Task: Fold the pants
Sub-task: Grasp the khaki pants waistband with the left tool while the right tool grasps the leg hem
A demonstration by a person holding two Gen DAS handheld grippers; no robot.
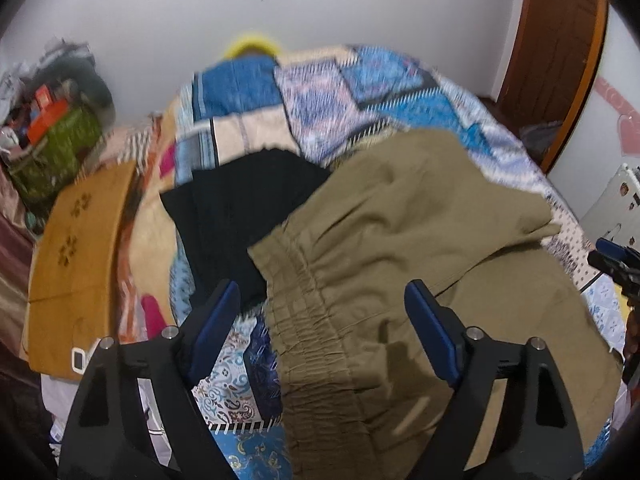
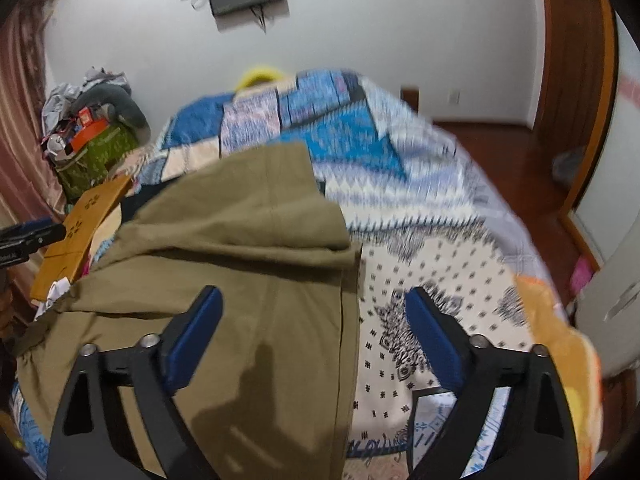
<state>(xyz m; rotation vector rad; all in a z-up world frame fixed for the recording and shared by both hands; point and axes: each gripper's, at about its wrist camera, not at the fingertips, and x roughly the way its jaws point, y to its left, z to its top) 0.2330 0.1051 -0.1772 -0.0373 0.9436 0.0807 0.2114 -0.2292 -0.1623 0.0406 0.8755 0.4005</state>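
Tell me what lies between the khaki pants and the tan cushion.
A black garment on the quilt, between pants and cushion; left wrist view.

Left wrist cam sits just behind the left claw [image 1: 322, 300], tilted down at the bed [image 1: 400, 92] from close above, over the elastic waist edge of the khaki pants [image 1: 400, 220]. Right wrist cam does the same behind the right claw [image 2: 312, 308], over the pants' opposite edge. Both share pants, quilt, far white wall [image 1: 360, 8] w/ screen.
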